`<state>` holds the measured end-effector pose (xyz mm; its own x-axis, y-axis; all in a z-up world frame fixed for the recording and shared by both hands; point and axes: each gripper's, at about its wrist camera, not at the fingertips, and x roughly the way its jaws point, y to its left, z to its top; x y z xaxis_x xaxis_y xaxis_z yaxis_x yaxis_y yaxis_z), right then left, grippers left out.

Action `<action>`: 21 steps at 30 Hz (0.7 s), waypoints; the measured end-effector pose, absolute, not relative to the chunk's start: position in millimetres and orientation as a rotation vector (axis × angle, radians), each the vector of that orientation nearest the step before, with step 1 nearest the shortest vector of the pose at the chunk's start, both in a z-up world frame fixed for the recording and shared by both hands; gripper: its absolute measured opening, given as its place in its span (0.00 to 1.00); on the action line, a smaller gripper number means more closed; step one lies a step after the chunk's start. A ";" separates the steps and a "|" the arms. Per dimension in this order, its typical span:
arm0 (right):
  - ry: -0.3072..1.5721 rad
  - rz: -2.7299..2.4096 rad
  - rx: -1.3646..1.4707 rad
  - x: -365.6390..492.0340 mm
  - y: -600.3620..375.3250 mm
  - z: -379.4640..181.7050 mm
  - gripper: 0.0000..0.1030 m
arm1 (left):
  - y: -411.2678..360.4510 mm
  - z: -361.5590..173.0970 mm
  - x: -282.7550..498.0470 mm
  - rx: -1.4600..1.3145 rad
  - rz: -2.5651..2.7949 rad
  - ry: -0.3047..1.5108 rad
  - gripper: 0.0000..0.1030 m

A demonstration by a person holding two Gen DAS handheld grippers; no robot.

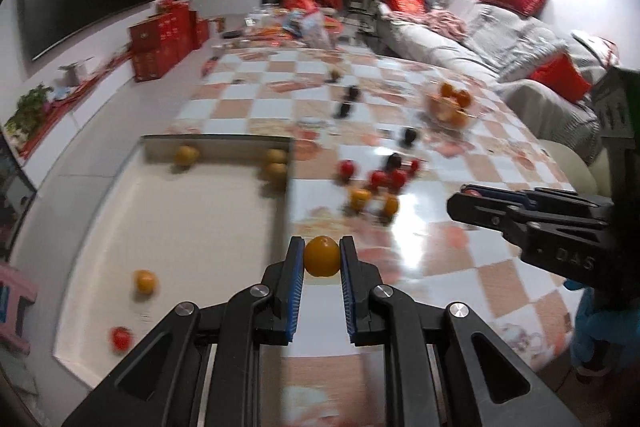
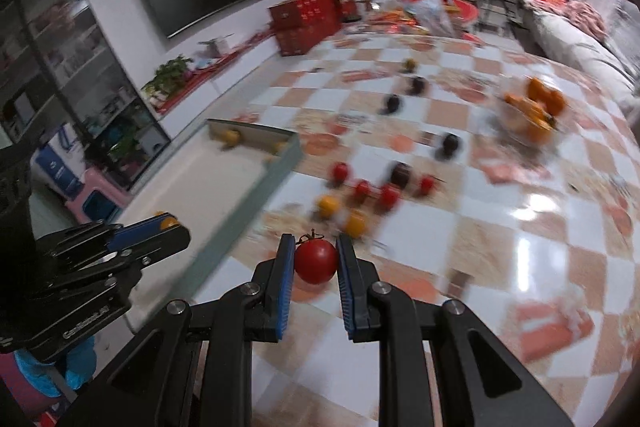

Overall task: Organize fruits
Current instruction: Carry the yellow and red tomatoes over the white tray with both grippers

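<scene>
My left gripper (image 1: 322, 251) is shut on a small yellow tomato (image 1: 322, 255), held above the table beside the right wall of a white tray (image 1: 200, 227). The tray holds several yellow tomatoes (image 1: 145, 281) and one red tomato (image 1: 121, 338). My right gripper (image 2: 316, 251) is shut on a red tomato (image 2: 316, 261) with a stem, above the table right of the tray (image 2: 224, 187). It also shows in the left wrist view (image 1: 470, 201). Loose red tomatoes (image 2: 362, 189), yellow tomatoes (image 2: 330, 205) and dark fruits (image 2: 400, 173) lie on the checkered table ahead.
A clear bowl of oranges (image 1: 450, 105) stands at the table's right. More dark fruits (image 1: 348, 99) lie further back. Bags and clutter (image 1: 308, 23) fill the far end. A sofa (image 1: 500, 39) runs along the right; red boxes (image 1: 164, 35) and a TV are on the left.
</scene>
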<state>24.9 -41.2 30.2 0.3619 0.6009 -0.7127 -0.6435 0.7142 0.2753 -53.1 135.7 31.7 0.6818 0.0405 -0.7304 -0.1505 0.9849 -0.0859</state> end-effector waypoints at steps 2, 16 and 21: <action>0.896 0.832 -0.066 22.9 -21.3 31.1 0.22 | 153.7 31.2 -53.9 -0.154 0.143 0.816 0.18; 0.945 0.954 -0.183 24.3 97.2 15.2 0.22 | 257.9 3.9 -29.8 -0.205 0.341 0.904 0.18; 0.967 0.957 -0.213 30.3 116.8 3.8 0.22 | 267.0 -8.0 -13.4 -0.185 0.366 0.947 0.18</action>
